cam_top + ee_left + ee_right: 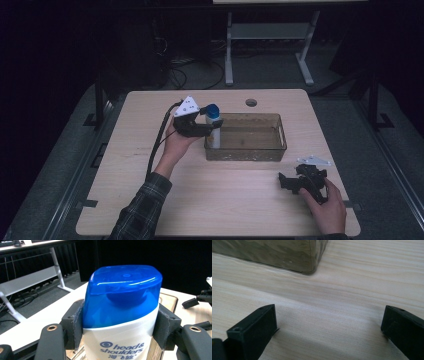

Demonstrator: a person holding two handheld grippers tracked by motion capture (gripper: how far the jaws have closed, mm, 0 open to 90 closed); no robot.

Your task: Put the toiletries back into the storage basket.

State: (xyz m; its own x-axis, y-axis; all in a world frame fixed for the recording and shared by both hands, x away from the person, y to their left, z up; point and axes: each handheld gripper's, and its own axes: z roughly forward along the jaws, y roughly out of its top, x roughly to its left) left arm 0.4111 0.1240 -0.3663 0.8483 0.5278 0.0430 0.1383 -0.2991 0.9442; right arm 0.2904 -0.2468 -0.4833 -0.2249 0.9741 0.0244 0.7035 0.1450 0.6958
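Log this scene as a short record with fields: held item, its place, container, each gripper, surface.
held item: shampoo bottle, white body, blue cap, upright
place: at the left end of the clear bin, lower part inside it
left gripper: shut on the bottle, pads pressing both sides below the cap
right gripper: open, nothing between the jaws, low on the table near the bin's corner
surface: light wooden table
bin contents: no other items visible inside

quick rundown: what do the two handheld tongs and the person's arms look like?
Both tongs are black. The left tongs carry a white three-cornered plate with dark dots and trail a black cable; their jaws are faced with grey pads and show brass-coloured rivets. The right tongs carry a pale plate too. The left sleeve is dark plaid.
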